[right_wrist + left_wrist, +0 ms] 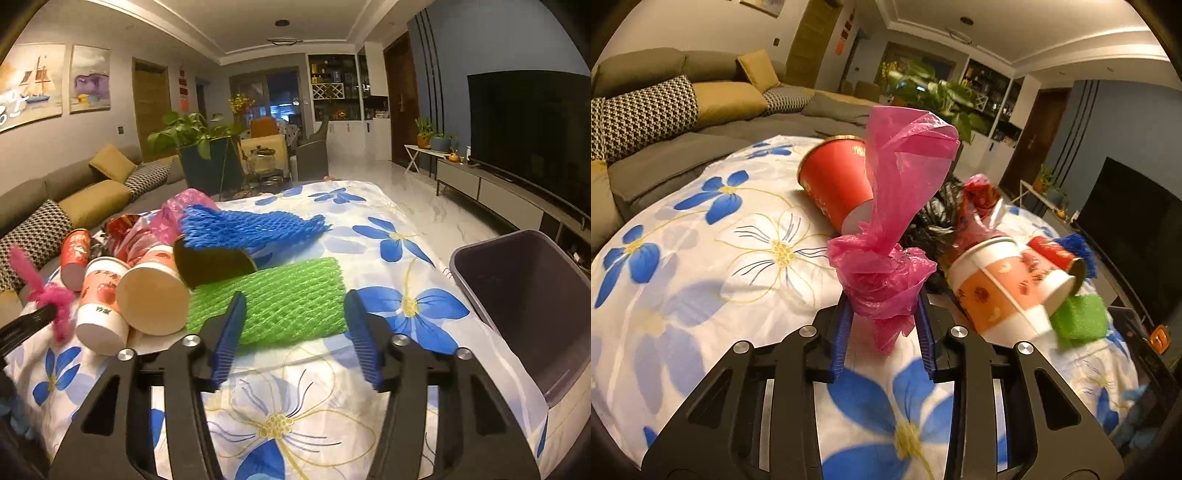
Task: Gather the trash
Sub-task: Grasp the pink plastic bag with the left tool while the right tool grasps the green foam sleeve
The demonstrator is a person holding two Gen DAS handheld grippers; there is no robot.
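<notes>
Left gripper [882, 314]: we clamp the pink bag [886, 273].
Right gripper [295, 332]: we hold it apart, empty, over the green net [280, 299].
Bin [517, 295]: right of the table.

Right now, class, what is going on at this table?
A person is clearing trash with two hand-held tongs. The left tongs are shut on a pink bag, lifted above the floral cloth. The right tongs are open, facing a green net. Cups lie heaped at the left; a bin waits at the right edge.
</notes>
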